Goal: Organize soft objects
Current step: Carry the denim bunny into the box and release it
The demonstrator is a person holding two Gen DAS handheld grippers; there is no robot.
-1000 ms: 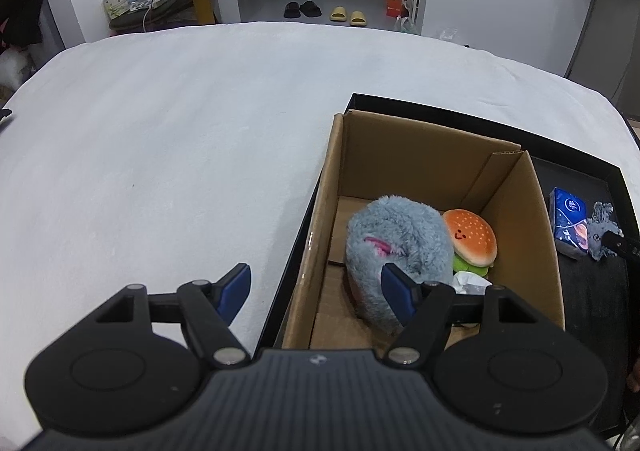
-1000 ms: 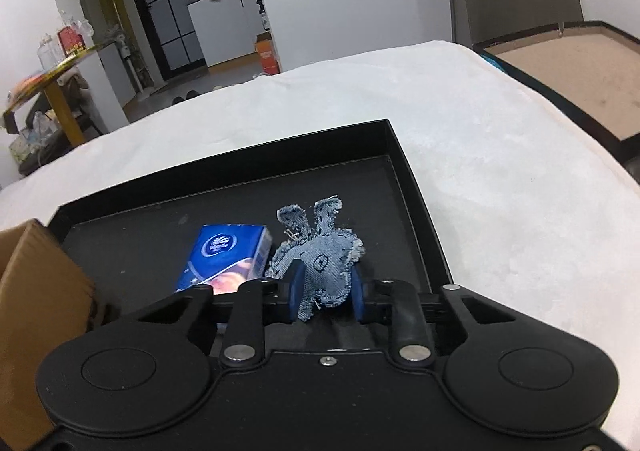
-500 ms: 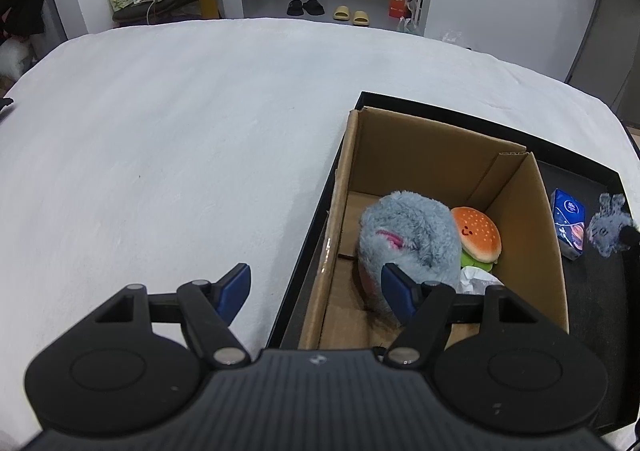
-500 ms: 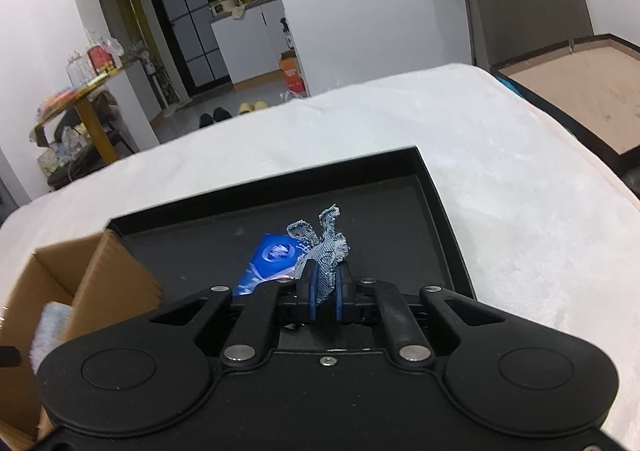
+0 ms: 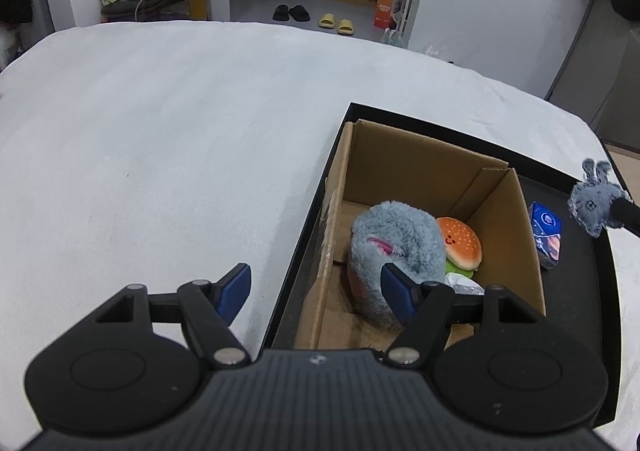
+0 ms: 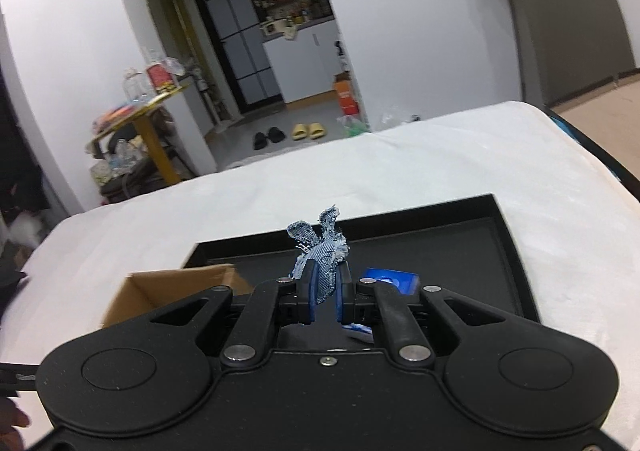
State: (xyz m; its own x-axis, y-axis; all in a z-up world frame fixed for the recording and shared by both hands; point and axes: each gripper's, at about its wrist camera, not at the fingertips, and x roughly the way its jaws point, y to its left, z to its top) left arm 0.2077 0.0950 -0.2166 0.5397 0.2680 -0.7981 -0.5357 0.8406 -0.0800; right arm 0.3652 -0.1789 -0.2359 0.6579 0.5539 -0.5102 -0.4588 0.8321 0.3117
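On the left, the white padded surface (image 5: 160, 139) lies bare under the left gripper (image 5: 316, 291), whose blue pads stand well apart with nothing between them; one pad hangs over the white cover, the other over the cardboard box (image 5: 424, 171). The box sits in the left part of a black tray (image 5: 600, 291), and its tall near and right walls stand between the two grippers. Inside it lie a grey fluffy plush (image 5: 394, 235), a burger toy (image 5: 460, 243) touching the plush's right side, and something crumpled and white (image 5: 464, 285) below the burger. Right of the box, on the tray floor, rests a blue tissue pack (image 5: 546, 233). Furthest right, the denim bunny (image 5: 592, 203) hangs in the air above the tray's right edge, pinched by the right gripper (image 6: 325, 283), jaws closed tight on its lower body. The left wrist view alone shows the box's contents and the bunny's round face; the right wrist view shows only the box's top corner, the pack partly hidden behind a finger, and the bunny edge-on. The bunny's long axis runs up from the pads, ears pointing upward and away.
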